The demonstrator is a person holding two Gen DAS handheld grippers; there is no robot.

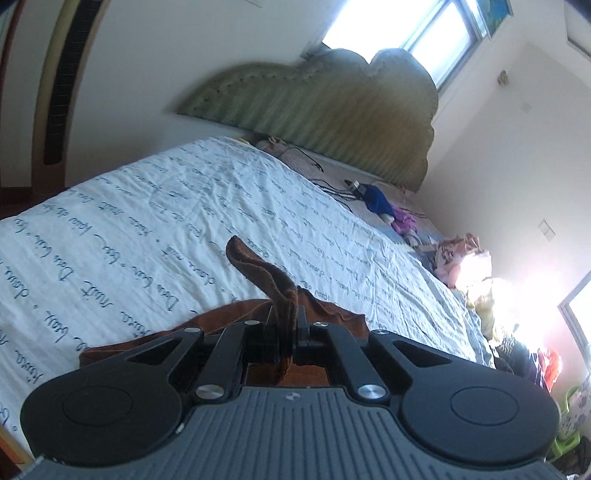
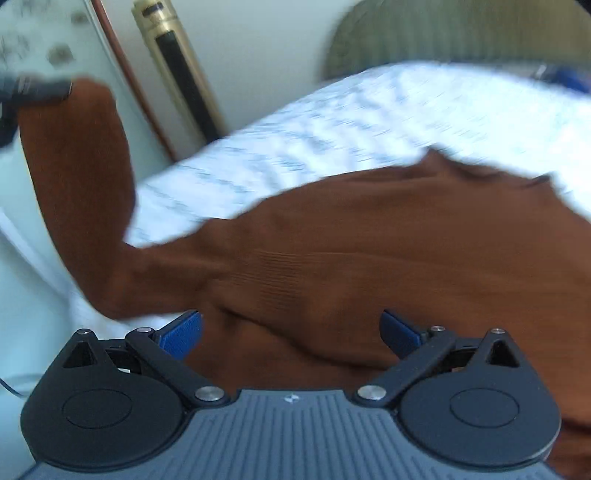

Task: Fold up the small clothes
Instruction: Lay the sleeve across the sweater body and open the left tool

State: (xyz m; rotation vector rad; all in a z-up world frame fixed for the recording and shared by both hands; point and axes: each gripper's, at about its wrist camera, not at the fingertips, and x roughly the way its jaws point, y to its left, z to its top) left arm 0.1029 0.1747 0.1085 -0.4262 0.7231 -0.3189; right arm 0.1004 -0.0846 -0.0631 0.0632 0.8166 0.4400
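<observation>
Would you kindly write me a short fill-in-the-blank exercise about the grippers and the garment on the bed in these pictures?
1. The left gripper is shut on a strip of the ____ garment.
2. The right gripper hangs over the garment with its jaws ____.
3. The bedsheet is white with dark ____ printed on it.
4. The right gripper's pads are ____ in colour.

Missing words: brown; open; writing; blue

You had one brown garment (image 2: 369, 240), one bed sheet (image 1: 147, 221), one headboard (image 1: 314, 110), two grippers: left (image 1: 286, 325), right (image 2: 291, 332). You had two windows (image 1: 424, 33).
</observation>
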